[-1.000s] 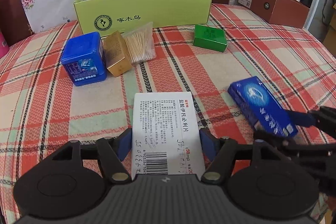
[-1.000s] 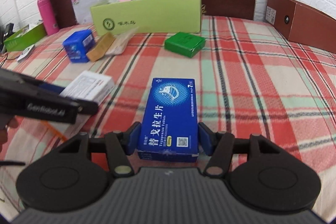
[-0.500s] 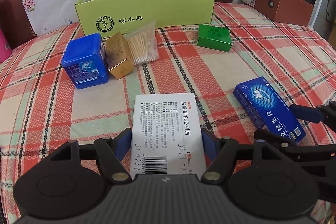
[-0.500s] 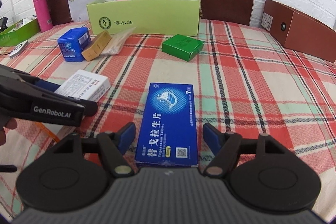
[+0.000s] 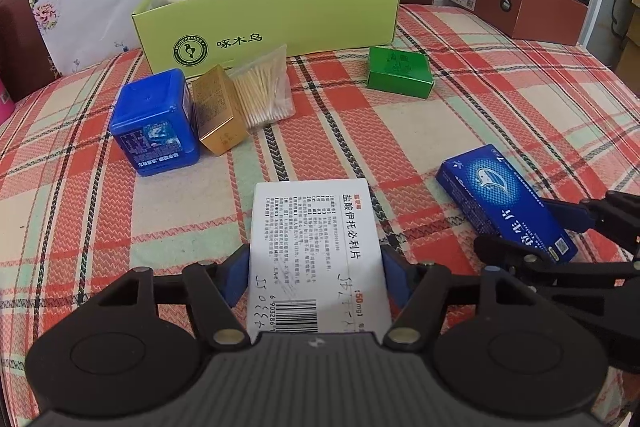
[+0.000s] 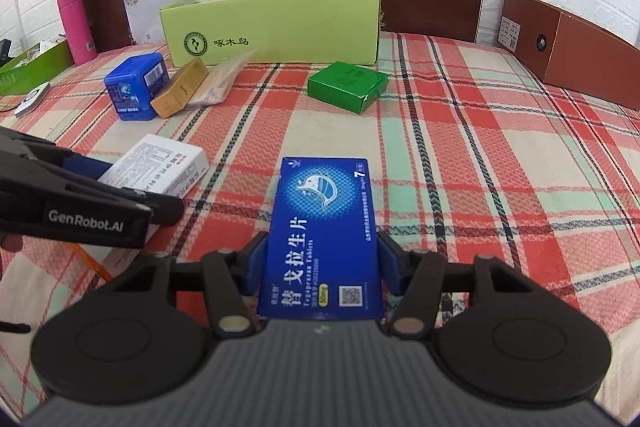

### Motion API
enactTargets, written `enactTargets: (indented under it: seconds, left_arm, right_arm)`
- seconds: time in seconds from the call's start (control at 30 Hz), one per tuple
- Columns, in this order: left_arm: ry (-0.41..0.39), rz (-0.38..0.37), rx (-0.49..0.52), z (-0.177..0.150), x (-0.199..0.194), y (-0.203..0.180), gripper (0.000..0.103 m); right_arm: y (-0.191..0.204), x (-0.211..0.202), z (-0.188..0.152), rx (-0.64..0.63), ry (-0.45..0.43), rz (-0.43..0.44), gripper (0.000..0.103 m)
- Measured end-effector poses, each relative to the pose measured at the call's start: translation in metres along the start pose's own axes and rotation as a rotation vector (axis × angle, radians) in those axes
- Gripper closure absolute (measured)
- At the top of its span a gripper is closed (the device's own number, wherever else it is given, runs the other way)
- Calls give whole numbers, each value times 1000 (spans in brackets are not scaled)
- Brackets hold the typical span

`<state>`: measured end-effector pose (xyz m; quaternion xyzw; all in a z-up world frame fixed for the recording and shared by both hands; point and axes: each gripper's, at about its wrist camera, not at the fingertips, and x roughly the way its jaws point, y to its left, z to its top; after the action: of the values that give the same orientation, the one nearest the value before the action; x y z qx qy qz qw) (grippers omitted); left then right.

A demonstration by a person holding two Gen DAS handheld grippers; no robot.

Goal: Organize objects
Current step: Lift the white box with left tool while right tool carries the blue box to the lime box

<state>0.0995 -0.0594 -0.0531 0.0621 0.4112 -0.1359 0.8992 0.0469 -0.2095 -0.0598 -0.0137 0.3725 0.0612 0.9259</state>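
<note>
Left gripper (image 5: 316, 267) clamps the white medicine box (image 5: 316, 247) at lower centre; right gripper (image 6: 320, 267) clamps the blue tablet box (image 6: 322, 235). Both boxes remain outside the green organizer box (image 5: 280, 15) at upper centre; four other items also wait on the counter (image 5: 500, 115).

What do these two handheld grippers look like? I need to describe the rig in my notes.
Both are matte black plastic. The left gripper and right gripper each have a ribbed grey-black body, two round discs, brass-coloured pivot pins and blue fingers. The left one's side reads "GenRobot.AI" in white. No cables or sleeves show.
</note>
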Motion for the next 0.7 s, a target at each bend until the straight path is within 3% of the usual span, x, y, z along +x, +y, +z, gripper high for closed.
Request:
enactTargets:
  seconds: [0.2, 0.43, 0.57, 0.7]
  left_arm:
    - [-99, -67, -5, 21, -36, -1, 33]
    - [-275, -101, -23, 83, -77, 6, 33]
    - [-334, -63, -42, 127, -74, 9, 33]
    - [-326, -48, -117, 172, -50, 24, 33]
  right_arm:
    - [-4, -20, 17, 11, -56, 44, 48]
    - [-14, -43, 79, 36, -210, 121, 48]
    - [-18, -35, 125, 12, -262, 133, 48]
    - [-18, -8, 167, -8, -281, 91, 48]
